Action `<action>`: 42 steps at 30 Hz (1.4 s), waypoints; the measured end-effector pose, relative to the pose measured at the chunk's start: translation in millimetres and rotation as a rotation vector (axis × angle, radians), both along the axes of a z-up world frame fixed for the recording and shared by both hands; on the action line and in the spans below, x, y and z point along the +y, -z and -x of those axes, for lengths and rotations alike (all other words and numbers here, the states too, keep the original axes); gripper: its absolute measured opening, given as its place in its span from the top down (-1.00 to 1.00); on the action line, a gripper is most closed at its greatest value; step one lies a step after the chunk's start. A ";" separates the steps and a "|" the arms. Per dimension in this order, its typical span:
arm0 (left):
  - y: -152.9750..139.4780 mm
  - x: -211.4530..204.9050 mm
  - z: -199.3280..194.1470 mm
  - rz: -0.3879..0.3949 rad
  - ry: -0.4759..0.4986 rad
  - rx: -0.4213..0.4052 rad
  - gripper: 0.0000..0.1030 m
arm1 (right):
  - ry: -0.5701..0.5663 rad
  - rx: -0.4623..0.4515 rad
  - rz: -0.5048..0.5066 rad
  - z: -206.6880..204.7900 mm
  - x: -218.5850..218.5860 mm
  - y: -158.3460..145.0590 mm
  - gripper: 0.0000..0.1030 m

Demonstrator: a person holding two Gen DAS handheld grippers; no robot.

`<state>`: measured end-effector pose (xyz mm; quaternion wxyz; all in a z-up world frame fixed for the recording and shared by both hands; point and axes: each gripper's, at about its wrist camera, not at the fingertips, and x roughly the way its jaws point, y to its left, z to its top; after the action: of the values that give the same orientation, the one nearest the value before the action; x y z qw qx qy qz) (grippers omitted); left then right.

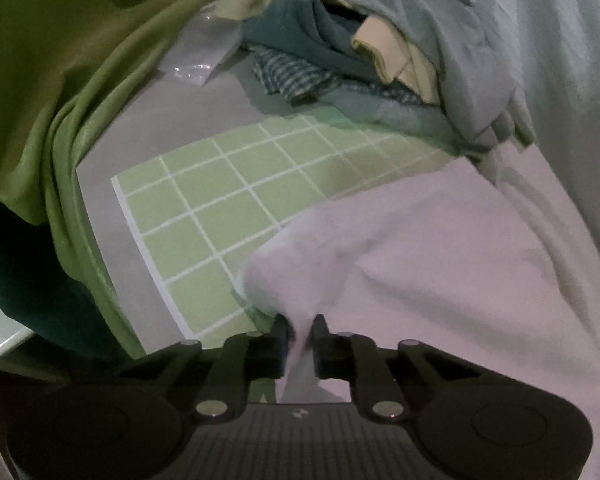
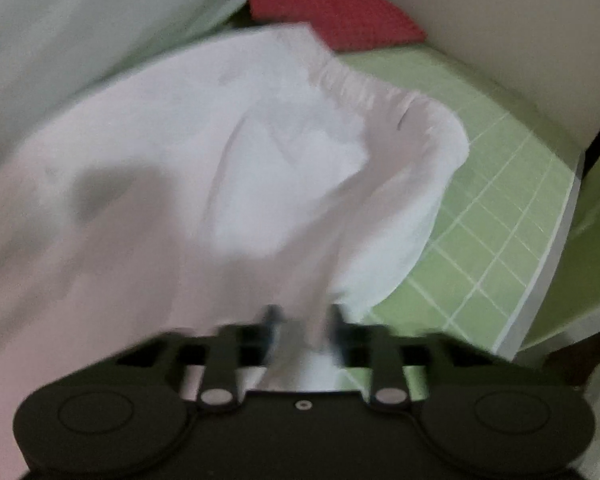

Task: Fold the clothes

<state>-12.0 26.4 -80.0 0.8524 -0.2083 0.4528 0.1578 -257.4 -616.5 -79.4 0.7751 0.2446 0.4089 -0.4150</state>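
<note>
A white garment (image 1: 440, 248) lies over a green gridded mat (image 1: 220, 200) on the table. My left gripper (image 1: 300, 330) is shut on a bunched edge of the white garment and lifts it slightly off the mat. In the right wrist view the same white garment (image 2: 228, 152) shows an elastic gathered edge at its far side. My right gripper (image 2: 304, 320) is shut on another part of the garment's near edge. This view is blurred by motion.
A pile of unfolded clothes (image 1: 340, 52) in teal, cream and pale grey sits beyond the mat. A light green cloth (image 1: 60, 92) hangs at the left. A red folded cloth (image 2: 336, 16) lies at the mat's far end (image 2: 500, 208). A clear plastic bag (image 1: 204, 48) lies near the pile.
</note>
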 end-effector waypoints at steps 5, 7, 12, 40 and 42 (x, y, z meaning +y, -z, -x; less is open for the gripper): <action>-41.1 -9.3 1.9 -0.012 -0.041 -0.117 0.87 | 0.012 -0.208 -0.009 18.5 -11.6 -40.5 0.93; -53.6 -17.7 -2.8 -0.016 -0.032 -0.143 0.88 | 0.029 -0.299 0.000 26.3 -12.9 -63.0 0.94; -85.0 -38.8 -14.7 -0.025 -0.009 -0.211 0.88 | 0.057 -0.521 0.070 45.7 -14.6 -142.1 0.95; -92.2 -180.6 -268.7 -0.190 0.201 -0.273 0.10 | 0.005 -0.339 0.244 -242.7 -148.1 -123.0 0.25; -84.0 -195.8 -295.0 -0.230 0.218 -0.259 -0.02 | -0.005 -0.246 0.295 -273.0 -150.5 -115.9 -0.13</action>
<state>283.0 -169.5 3.9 0.9337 -0.0780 0.3385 0.0870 15.6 -767.1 36.5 0.8476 0.1762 0.2463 -0.4356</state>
